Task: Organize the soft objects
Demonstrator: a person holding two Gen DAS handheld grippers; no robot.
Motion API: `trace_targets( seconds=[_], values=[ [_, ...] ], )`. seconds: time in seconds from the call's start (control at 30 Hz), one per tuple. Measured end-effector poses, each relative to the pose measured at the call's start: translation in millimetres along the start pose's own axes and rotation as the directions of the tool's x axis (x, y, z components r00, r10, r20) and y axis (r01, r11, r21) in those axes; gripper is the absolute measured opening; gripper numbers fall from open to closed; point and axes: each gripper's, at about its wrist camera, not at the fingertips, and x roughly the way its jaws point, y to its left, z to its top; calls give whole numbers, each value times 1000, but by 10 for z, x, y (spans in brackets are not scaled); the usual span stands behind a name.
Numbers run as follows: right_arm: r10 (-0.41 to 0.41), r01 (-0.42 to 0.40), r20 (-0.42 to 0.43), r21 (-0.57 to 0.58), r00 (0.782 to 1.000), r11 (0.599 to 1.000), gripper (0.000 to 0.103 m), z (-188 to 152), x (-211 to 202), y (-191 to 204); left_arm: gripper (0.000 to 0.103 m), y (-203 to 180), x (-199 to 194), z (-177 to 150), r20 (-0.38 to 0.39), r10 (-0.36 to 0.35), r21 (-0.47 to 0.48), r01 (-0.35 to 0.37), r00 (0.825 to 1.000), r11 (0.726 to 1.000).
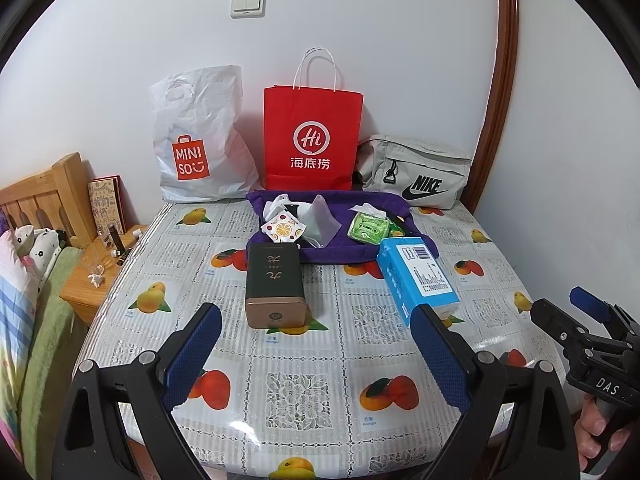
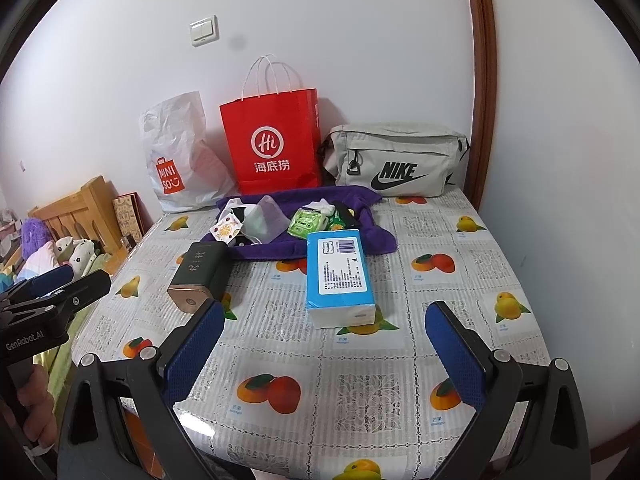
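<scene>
Table [image 1: 304,392] with fruit-print cover. Far edge against wall: white Miniso bag [image 1: 200,140] left, red Haidilao bag [image 1: 312,136] centre, grey Nike pouch [image 1: 416,172] right. Purple towel [image 1: 280,200] just in front, holding small packets and a green wipes pack [image 1: 368,230]. Blue tissue pack [image 2: 340,276] and dark tin [image 1: 274,286] lie nearer. Left gripper [image 1: 318,354] and right gripper [image 2: 324,354] both spread wide, empty, over the near edge.
</scene>
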Motion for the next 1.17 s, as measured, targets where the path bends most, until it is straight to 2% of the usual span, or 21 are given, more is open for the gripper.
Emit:
trace_targets(
  seconds=[0.93, 1.17],
  values=[
    [10, -10, -2, -5, 1000, 1000, 99, 2, 18, 4, 96, -30, -15, -1, -5, 1, -3, -1, 1000, 1000],
    [15, -15, -11, -6, 1000, 1000, 99, -4, 76, 4, 96, -40, 114, -6, -18, -2, 4, 3, 1000, 1000]
  ],
)
